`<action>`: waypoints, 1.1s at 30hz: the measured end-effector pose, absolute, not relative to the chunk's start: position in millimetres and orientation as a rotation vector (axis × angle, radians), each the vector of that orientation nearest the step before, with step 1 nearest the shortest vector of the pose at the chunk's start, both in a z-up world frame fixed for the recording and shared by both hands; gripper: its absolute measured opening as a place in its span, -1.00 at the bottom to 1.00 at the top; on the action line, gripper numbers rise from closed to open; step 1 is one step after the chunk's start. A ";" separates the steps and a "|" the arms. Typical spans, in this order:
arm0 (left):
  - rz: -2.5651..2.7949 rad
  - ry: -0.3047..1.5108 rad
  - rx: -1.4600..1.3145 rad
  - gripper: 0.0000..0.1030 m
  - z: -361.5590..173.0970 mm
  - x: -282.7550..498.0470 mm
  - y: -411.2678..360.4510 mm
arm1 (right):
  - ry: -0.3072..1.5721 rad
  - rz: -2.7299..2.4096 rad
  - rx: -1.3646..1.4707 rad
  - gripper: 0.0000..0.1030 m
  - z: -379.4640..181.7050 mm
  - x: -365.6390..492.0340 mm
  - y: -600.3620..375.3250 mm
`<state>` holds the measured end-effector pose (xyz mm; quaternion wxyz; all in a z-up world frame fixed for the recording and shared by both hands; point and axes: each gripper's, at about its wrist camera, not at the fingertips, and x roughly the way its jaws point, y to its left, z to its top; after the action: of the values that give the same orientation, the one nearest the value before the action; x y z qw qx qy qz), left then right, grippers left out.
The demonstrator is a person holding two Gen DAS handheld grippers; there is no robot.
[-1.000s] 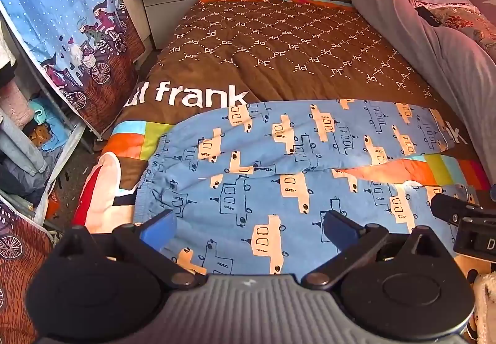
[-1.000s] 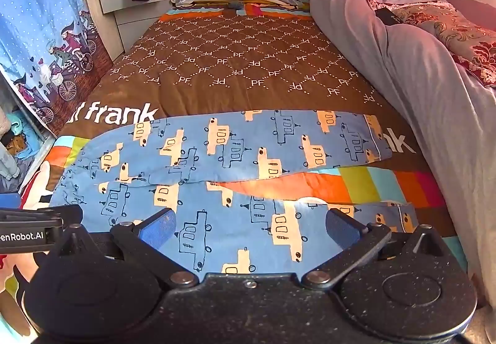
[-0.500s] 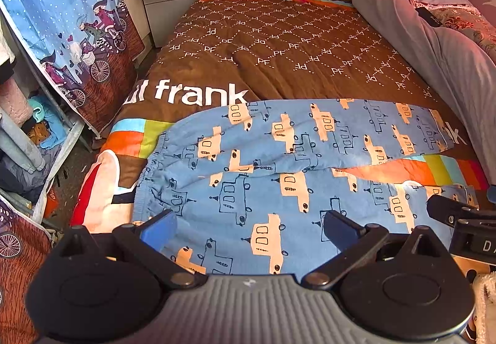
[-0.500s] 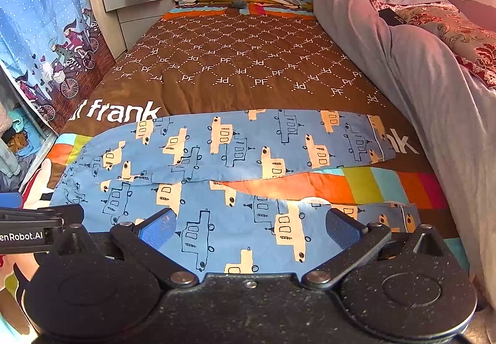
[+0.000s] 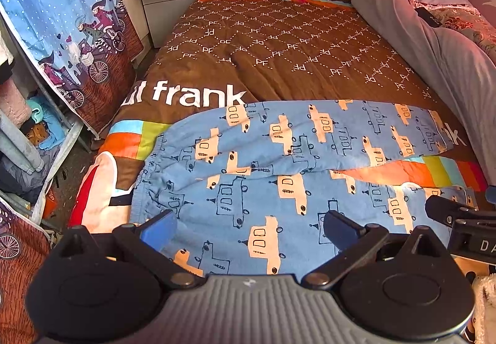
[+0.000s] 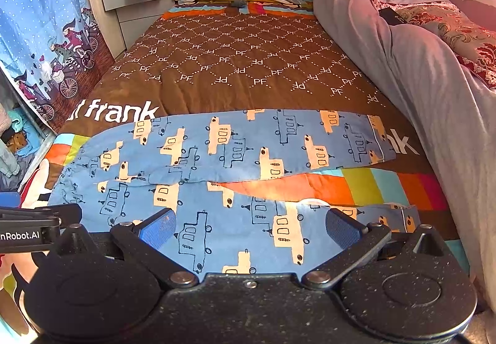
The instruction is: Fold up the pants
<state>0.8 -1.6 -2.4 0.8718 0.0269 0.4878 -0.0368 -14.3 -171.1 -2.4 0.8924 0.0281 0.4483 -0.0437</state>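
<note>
**Pants laid flat, no fold made yet**

You've got the pants [image 5: 279, 170] spread flat across the foot of the bed [image 5: 279, 59], waistband to your left, legs running off to the right. The two legs lie apart, with a wedge of the striped bedcover [image 6: 365, 186] showing between them, and that's the tell: nothing is folded yet. By my read you're right at the start.

Your left gripper [image 5: 248, 227] hangs over the near leg close to the waistband, blue pads spread wide, nothing between them. Your right gripper [image 6: 251, 227] sits further along that same near leg, toward the cuff, pads just as wide and just as empty. Whether either one touches the cloth, I can't tell from here.

What's left looks like everything: bring one leg over the other so they stack, then fold the length down from cuff toward waistband. The far leg [image 6: 248, 142] lies smooth, so it should make a clean landing spot. The cloth looks soft and floppy, so expect it to sag between your two grips when lifted.
</note>
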 end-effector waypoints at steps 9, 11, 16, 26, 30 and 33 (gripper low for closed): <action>-0.081 1.024 0.053 0.99 -4.0 0.6 -5.5 | 0.931 -0.089 0.058 0.99 -3.6 -13.7 -172.3; -0.080 1.025 0.054 0.99 -4.7 0.1 -5.9 | 0.933 -0.091 0.058 0.99 -4.0 -13.4 -172.4; -0.078 1.026 0.055 0.99 -5.1 -0.1 -6.4 | 0.934 -0.083 0.059 0.99 -6.3 -10.6 -175.0; -0.072 1.028 0.054 0.99 -7.0 4.5 -8.9 | 0.933 -0.078 0.063 0.99 -10.9 -6.9 -178.0; -0.071 1.033 0.054 0.99 -8.8 6.3 -11.3 | 0.934 -0.079 0.065 0.99 -10.8 -6.6 -178.7; -0.069 1.038 0.055 0.99 -10.6 7.5 -13.1 | 0.938 -0.077 0.068 0.99 -12.4 -4.1 -180.6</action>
<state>7.5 -13.1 -10.6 0.8674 0.0261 0.4958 -0.0328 -4.1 -180.6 -12.4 0.8908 0.0330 0.4516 -0.0371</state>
